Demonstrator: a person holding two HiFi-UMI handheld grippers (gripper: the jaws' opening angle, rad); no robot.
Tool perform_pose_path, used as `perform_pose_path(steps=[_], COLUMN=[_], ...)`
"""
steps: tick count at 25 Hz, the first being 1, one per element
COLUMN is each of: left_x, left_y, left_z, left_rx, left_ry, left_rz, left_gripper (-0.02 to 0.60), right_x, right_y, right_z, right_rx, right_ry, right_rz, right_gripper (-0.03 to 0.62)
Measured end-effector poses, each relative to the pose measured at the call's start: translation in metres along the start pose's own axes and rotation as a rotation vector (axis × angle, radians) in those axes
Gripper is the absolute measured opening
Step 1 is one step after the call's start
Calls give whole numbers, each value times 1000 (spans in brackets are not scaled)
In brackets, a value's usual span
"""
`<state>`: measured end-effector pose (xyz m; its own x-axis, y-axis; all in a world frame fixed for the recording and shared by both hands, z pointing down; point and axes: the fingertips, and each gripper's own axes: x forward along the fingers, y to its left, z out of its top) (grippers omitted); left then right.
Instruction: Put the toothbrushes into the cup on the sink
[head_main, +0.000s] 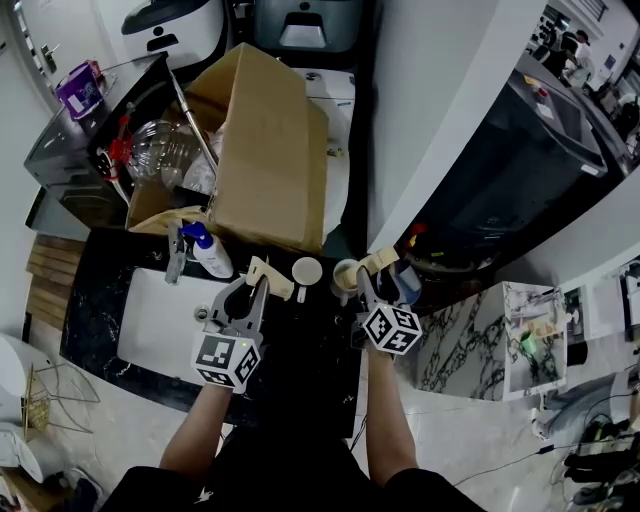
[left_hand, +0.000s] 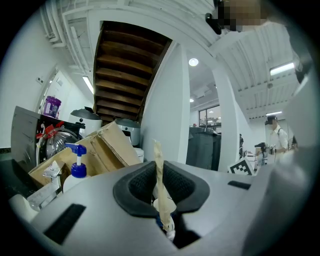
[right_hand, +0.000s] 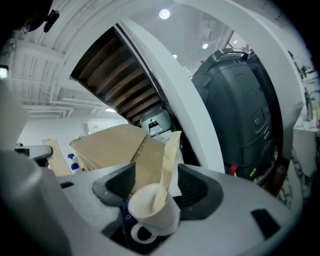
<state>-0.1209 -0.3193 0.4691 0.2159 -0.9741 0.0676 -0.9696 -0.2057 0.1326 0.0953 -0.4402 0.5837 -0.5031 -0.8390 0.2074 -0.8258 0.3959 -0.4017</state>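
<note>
My left gripper (head_main: 252, 288) is shut on a beige paper-wrapped toothbrush (head_main: 268, 276), which stands upright between the pads (left_hand: 159, 167). Just past it on the black counter is an empty white cup (head_main: 307, 270). A second white cup (head_main: 345, 277) with a handle (right_hand: 154, 214) sits low between the wide-spread jaws of my right gripper (head_main: 373, 285). The pads do not press on it. A second wrapped toothbrush (right_hand: 167, 165) leans in that cup, its top sticking up and to the right (head_main: 380, 262).
A big cardboard box (head_main: 265, 150) lies behind the cups. A blue-topped pump bottle (head_main: 208, 250) and a faucet (head_main: 176, 255) stand at the white sink basin (head_main: 165, 320) on the left. To the right of the black counter (head_main: 310, 350) stands a dark bin (head_main: 520, 170).
</note>
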Motion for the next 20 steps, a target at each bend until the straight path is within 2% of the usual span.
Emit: perform_pose_path(steps=[10,12,17,19,20], left_x=[-1,1,7,10,12], left_y=[-4,-6,-16,-21,-23], left_z=[16,21,30,33,35], left_rx=[5,16,49,56,61], left_ry=[-43,-52,-71,-77,-81], left_rz=[-25,-36,-71,-88,-96], left_gripper=[38,38,38,38,38], right_x=[-30,-41,-66,-74,-77], right_y=[-4,-5,2,9,13], right_z=[0,2,14,19,22], right_rx=[33,34,-30,-66,-80], right_ry=[-19,-32,-56,-62,-64], right_rz=[-48,-60,-73,-70,-65], right_gripper=[249,209,41,2,2])
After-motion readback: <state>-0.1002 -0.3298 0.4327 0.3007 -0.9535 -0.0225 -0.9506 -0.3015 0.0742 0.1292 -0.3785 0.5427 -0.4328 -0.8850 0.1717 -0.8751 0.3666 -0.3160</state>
